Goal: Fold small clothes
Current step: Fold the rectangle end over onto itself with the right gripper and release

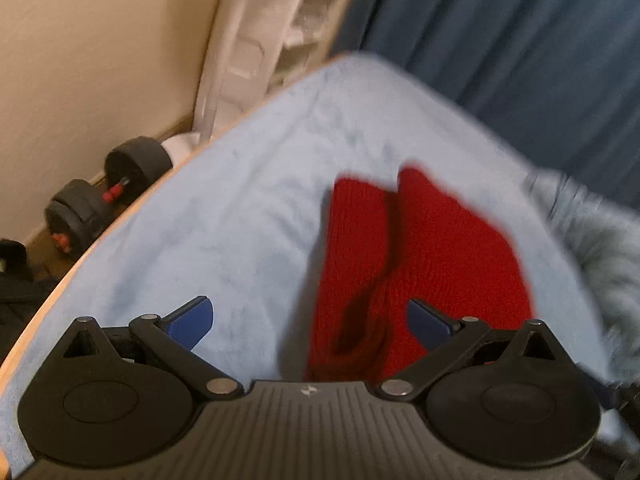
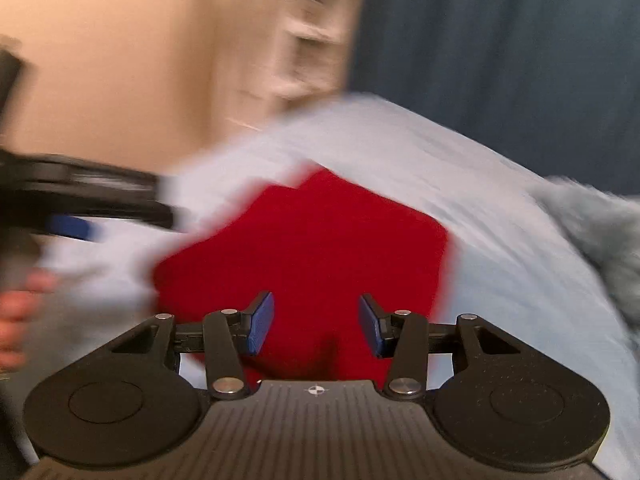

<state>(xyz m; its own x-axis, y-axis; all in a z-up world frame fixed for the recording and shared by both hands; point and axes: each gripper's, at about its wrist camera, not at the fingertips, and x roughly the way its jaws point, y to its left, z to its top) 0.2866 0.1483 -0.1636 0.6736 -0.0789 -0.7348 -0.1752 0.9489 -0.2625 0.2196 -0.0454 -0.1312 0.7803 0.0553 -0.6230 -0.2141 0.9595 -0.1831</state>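
Note:
A red knitted garment [image 1: 424, 256] lies on a light blue blanket [image 1: 224, 208], with a fold or crease running down its middle. My left gripper [image 1: 310, 320] is open and empty, hovering above the garment's near left part. In the right wrist view the red garment [image 2: 304, 248] lies spread under my right gripper [image 2: 316, 324], which is open and empty above its near edge. The left gripper [image 2: 76, 228] shows blurred at the left of that view, with a hand below it.
The blanket covers a wooden table whose edge [image 1: 52, 292] runs at the left. A dumbbell [image 1: 104, 196] lies on the floor by the wall. A grey furry item [image 1: 600, 236] sits at the right. A dark blue curtain [image 1: 520, 40] hangs behind.

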